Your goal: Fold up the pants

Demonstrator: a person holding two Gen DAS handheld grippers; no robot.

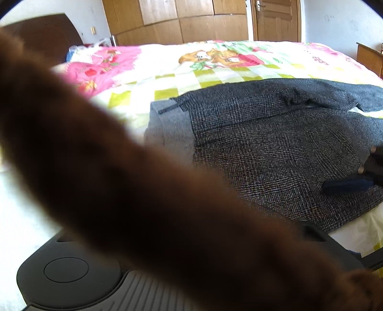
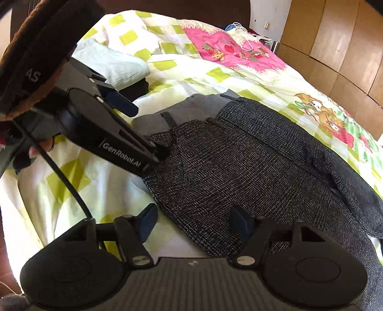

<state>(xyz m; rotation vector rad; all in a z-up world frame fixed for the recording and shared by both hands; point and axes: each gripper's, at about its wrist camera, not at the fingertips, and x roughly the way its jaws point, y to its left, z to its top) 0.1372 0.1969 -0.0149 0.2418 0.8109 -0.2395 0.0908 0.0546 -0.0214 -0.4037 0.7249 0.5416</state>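
Note:
Dark grey tweed pants lie flat on the bed, with the lighter grey waistband lining turned up at the far end. In the right wrist view my right gripper is open at the pants' near edge, one blue pad over the cloth and the other over the sheet. My left gripper reaches in from the upper left, jaws apart, its lower finger tip resting on the pants' edge near the waistband. A blurred brown sleeve hides the left gripper's fingers in the left wrist view, where the pants also show.
The bed has a white quilt with green squares and pink strawberry patches. A folded pale cloth sits on a dark item by the headboard. Wooden wardrobes and a door stand beyond the bed.

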